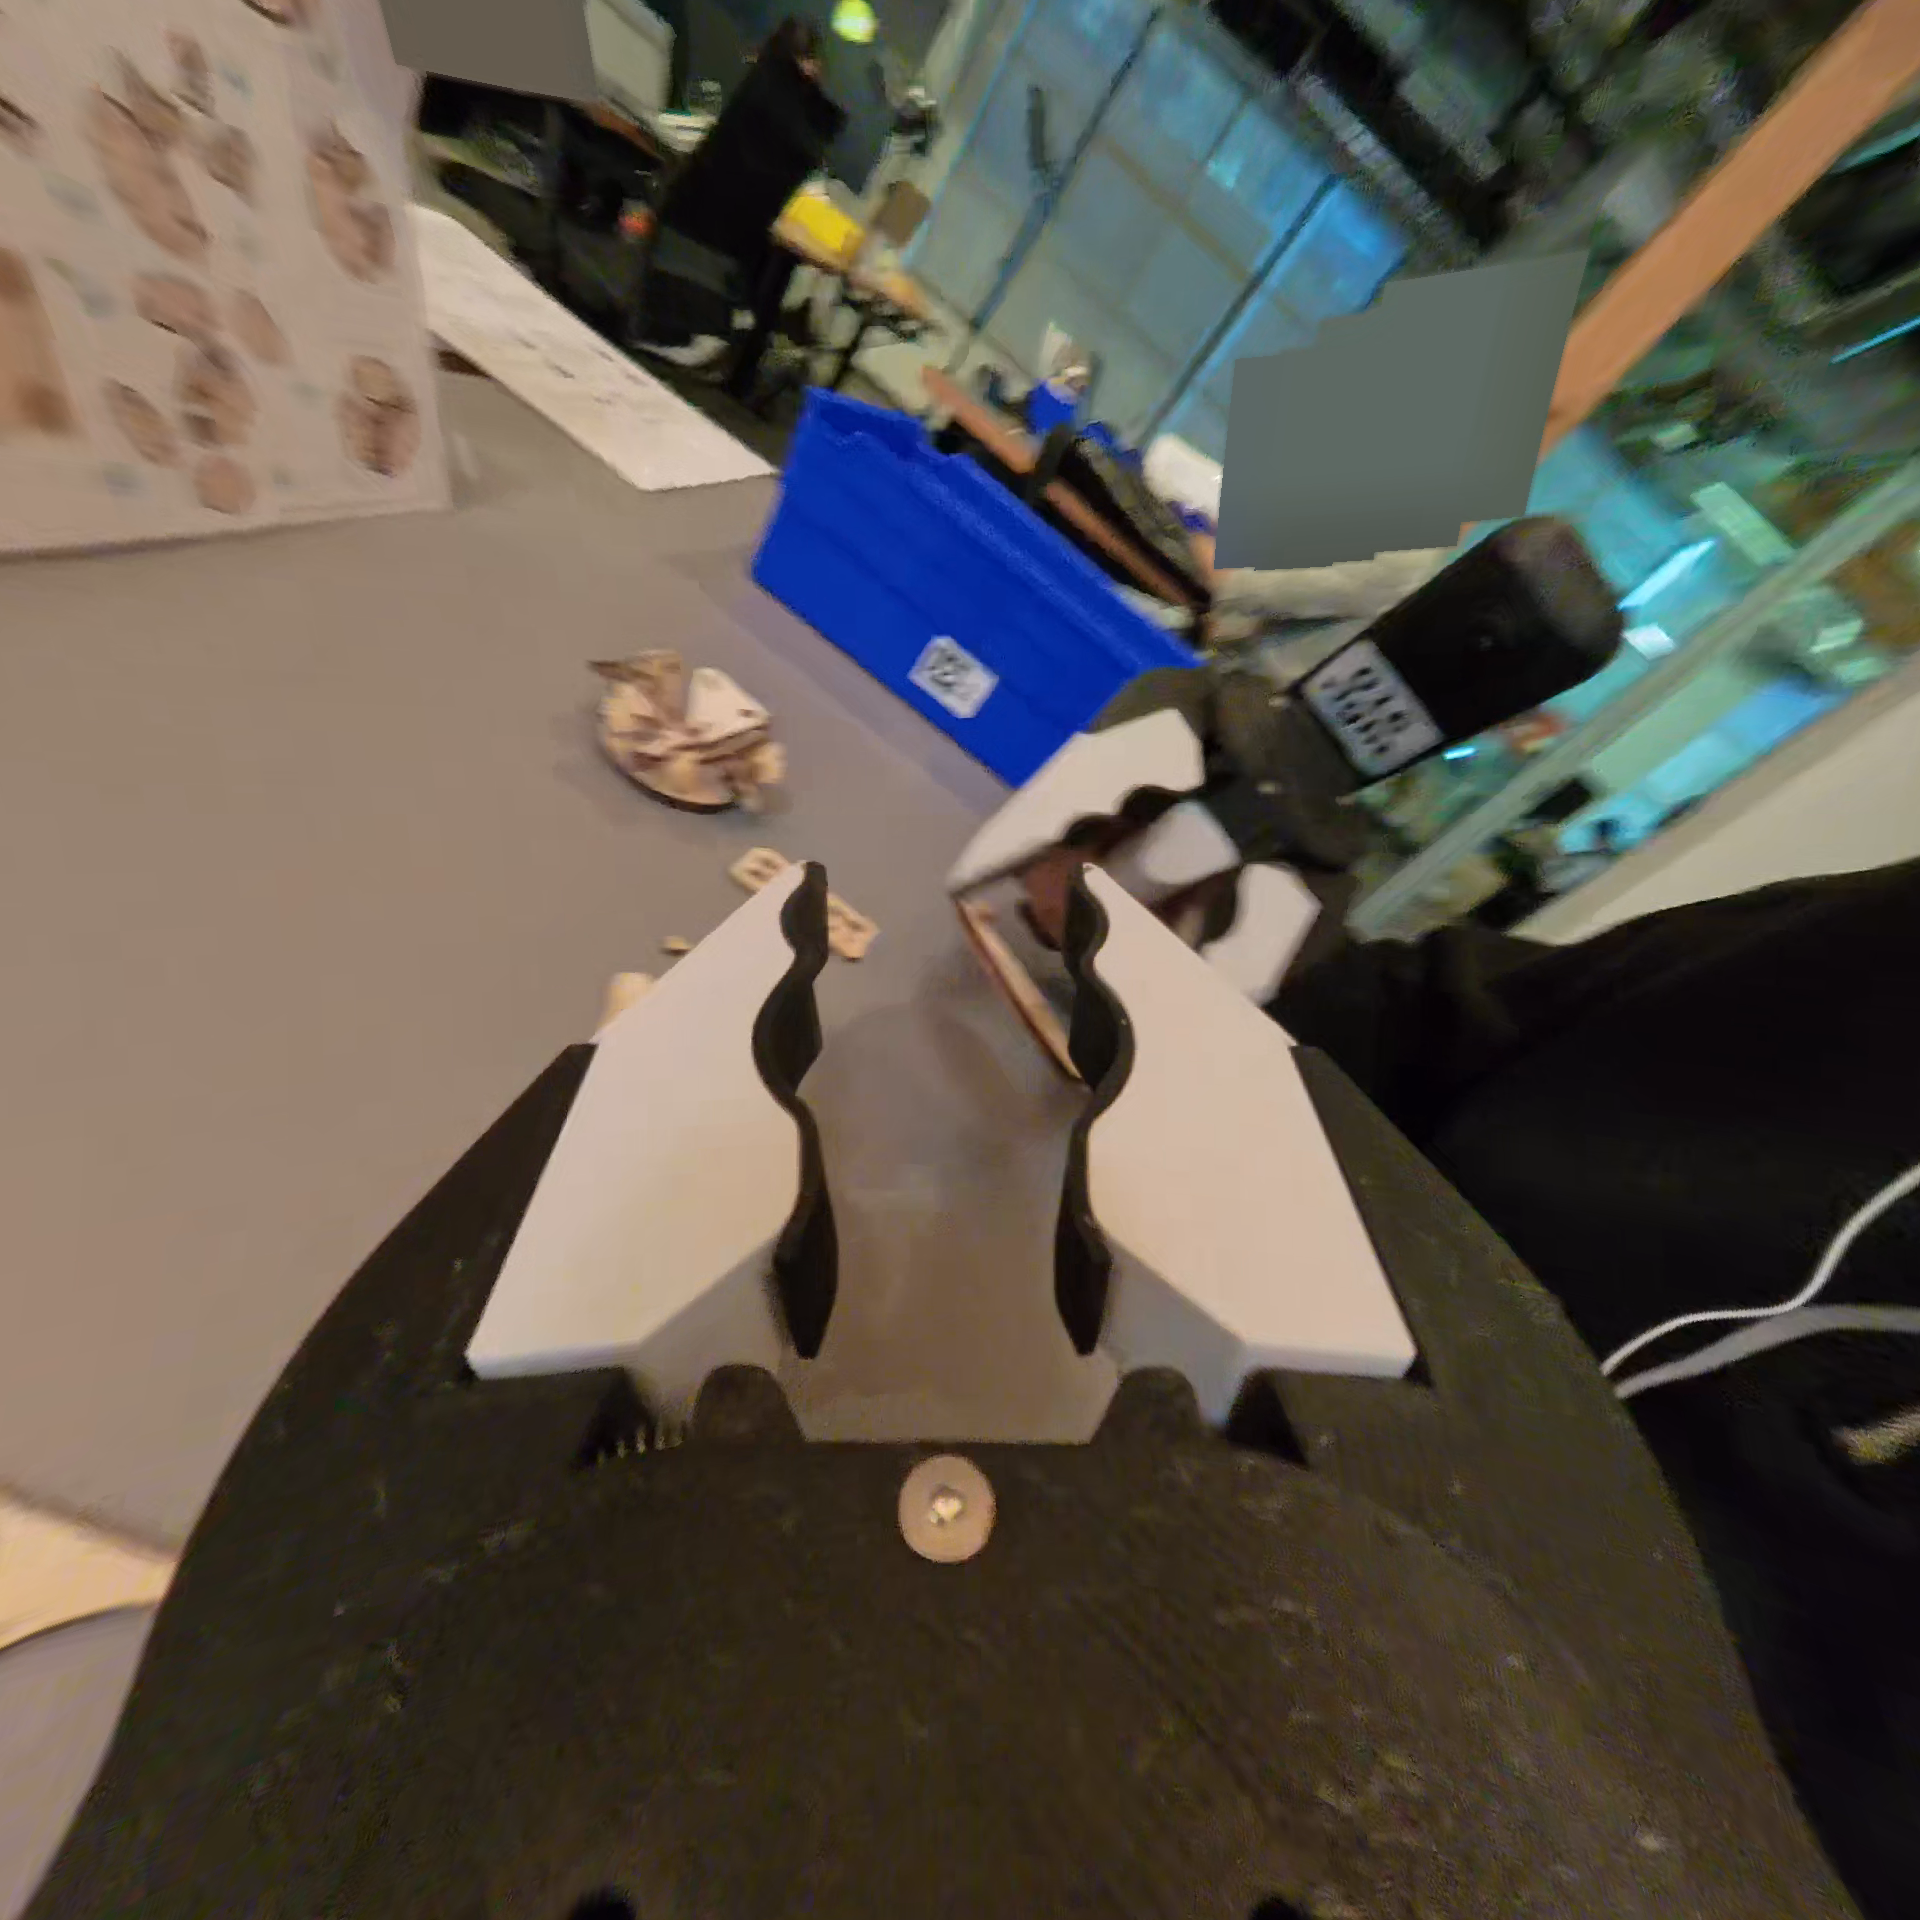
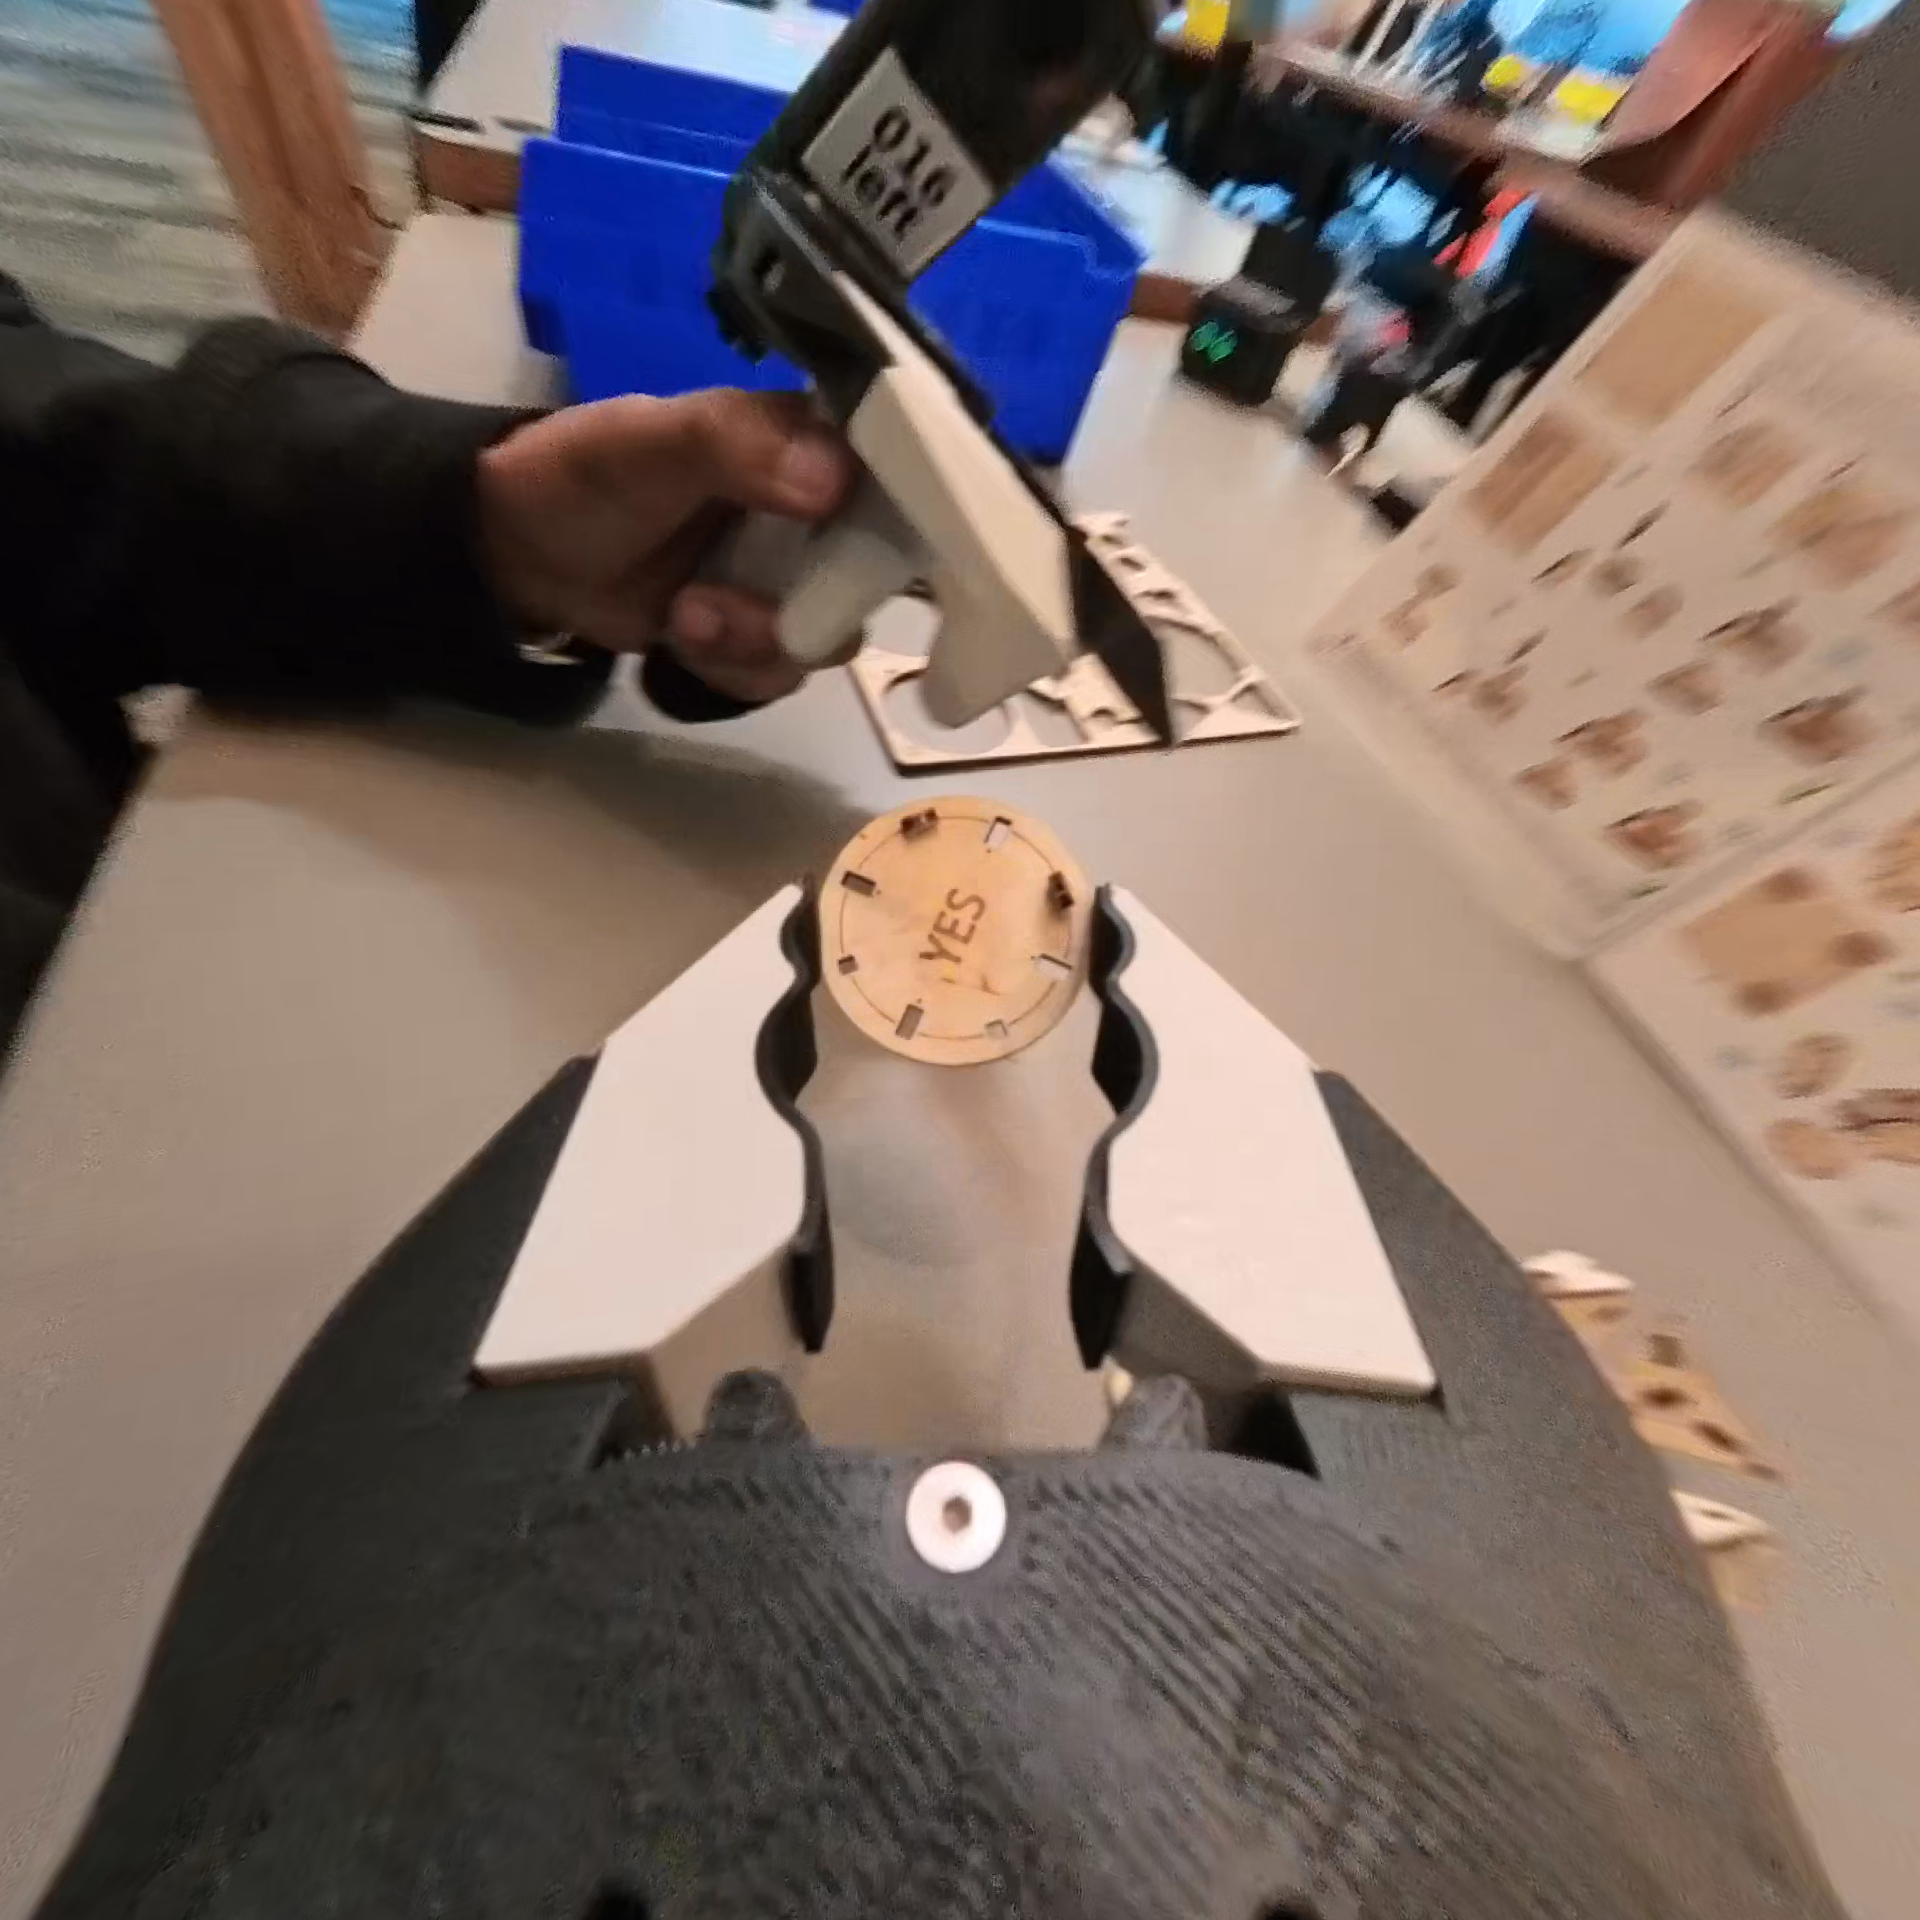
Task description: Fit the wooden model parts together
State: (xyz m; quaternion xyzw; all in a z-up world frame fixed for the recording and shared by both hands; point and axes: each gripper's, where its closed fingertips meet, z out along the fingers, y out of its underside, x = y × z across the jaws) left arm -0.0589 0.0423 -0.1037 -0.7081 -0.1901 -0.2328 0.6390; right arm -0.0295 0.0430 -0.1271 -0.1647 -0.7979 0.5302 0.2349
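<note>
counter (image 2: 312,987): grey, a blue bin (image 2: 644,270) at its far end | cut-out wooden sheet (image 2: 1226,717): lying flat, round holes left bare | wooden disc (image 2: 951,940): gripped at its edges by the right claw (image 2: 951,904), lifted off the counter | left claw (image 1: 945,883): held part open, nothing in it | small wooden bits (image 1: 686,727): seen loose on the counter, not yet joined

Your left wrist camera rides low behind the left tool (image 1: 945,883), looking across the grey desk (image 1: 312,831) toward its far edge and the blue bin (image 1: 914,582). Your right wrist camera sits close behind the right tool (image 2: 951,904), tilted down. Both views share desk, bin, and each other's tool.
</note>
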